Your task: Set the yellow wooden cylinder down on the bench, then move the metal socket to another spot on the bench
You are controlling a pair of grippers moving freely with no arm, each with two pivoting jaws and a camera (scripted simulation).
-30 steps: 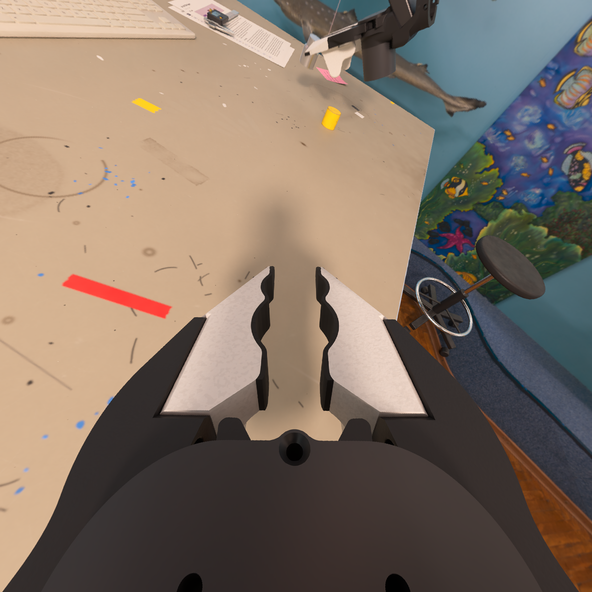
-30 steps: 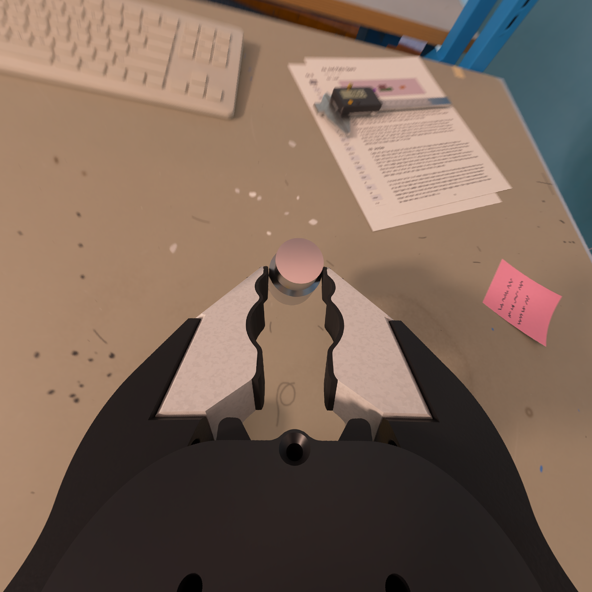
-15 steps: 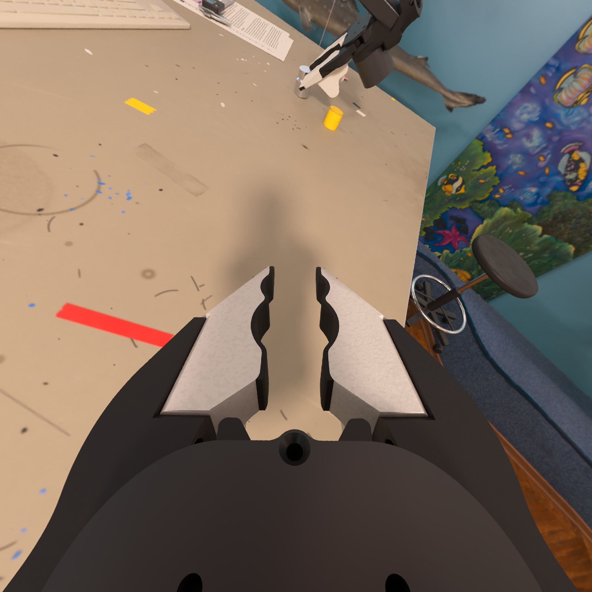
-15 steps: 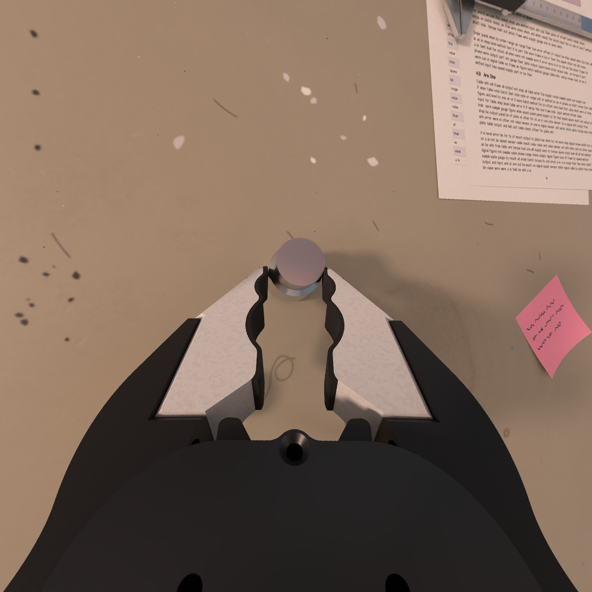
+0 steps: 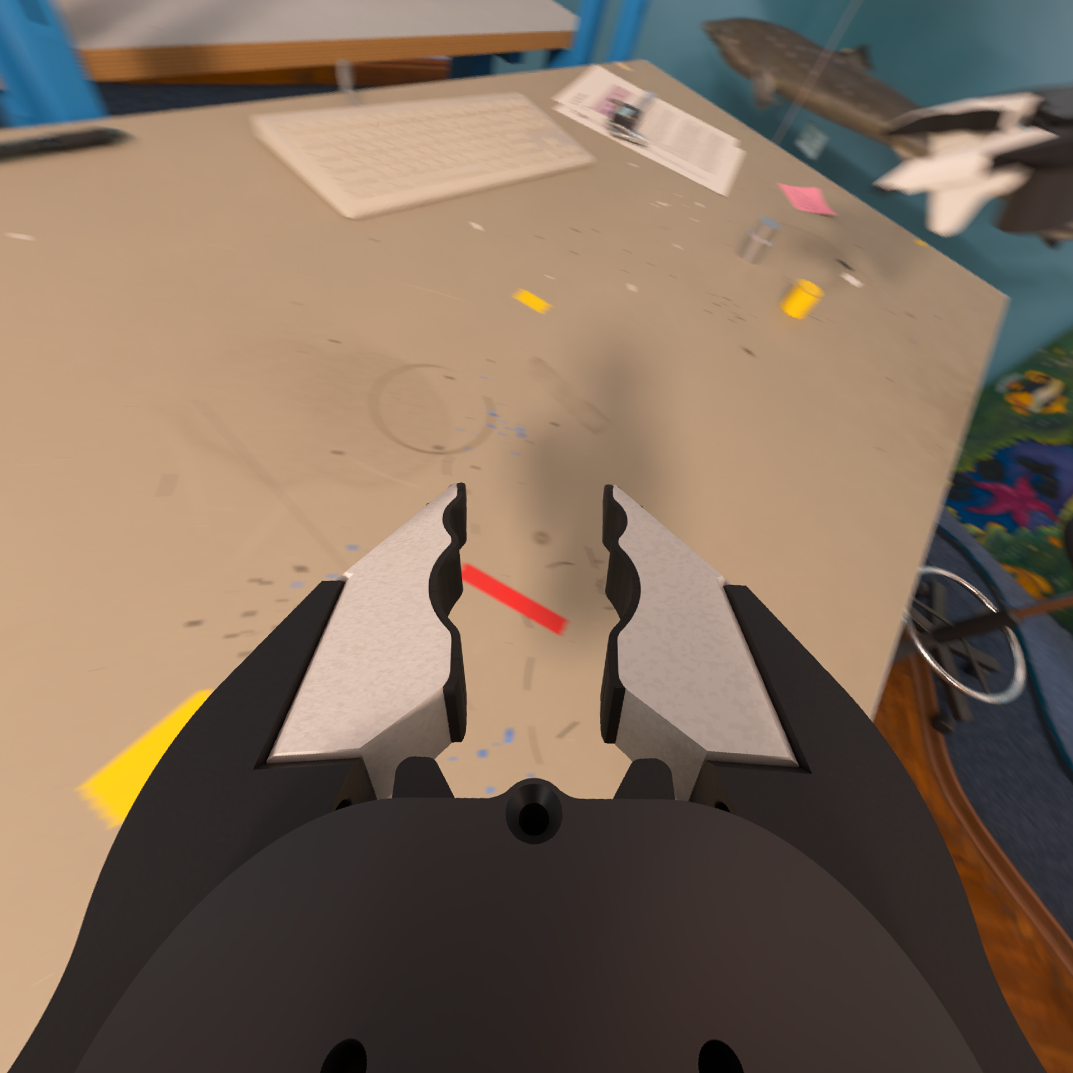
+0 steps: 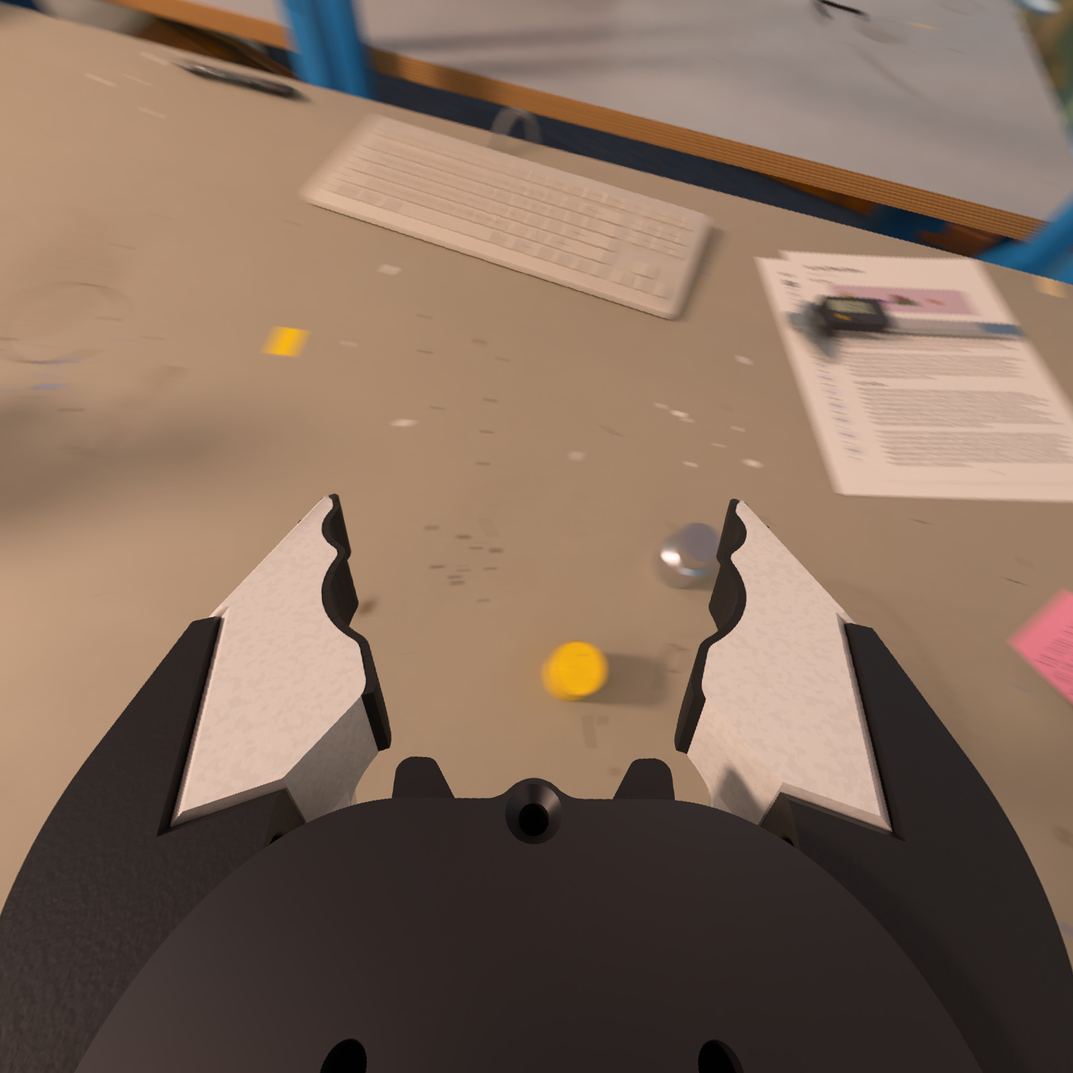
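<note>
Socket: the small shiny metal socket (image 6: 688, 554) stands upright on the bench (image 6: 174, 522), near the small yellow wooden cylinder (image 6: 573, 669) but not touching it.
Cylinder: it stands on the bench too, nearer to your right gripper (image 6: 534, 505). Nothing holds it.
Right gripper: your jaws are spread wide with nothing in them. The socket shows just beside the right-hand jaw, but down on the bench.
Left gripper: your left gripper (image 5: 534, 490) has its jaws parted and is bare. It hangs well apart from both things.
How the socket will handle: it looks hard, smooth and likely heavy for its size. It may slip, so take it by its round sides, low down, and squeeze well.
How the cylinder will handle: it is likely light and stiff. A bump could tip it and make it roll.
Bench: tan, flat, speckled, with bits of red tape (image 5: 514, 598) and yellow tape (image 6: 284, 341).
Room: a pale keyboard (image 6: 511, 215), printed pages (image 6: 929, 383), a pink note (image 6: 1048, 641) and blue walls.
</note>
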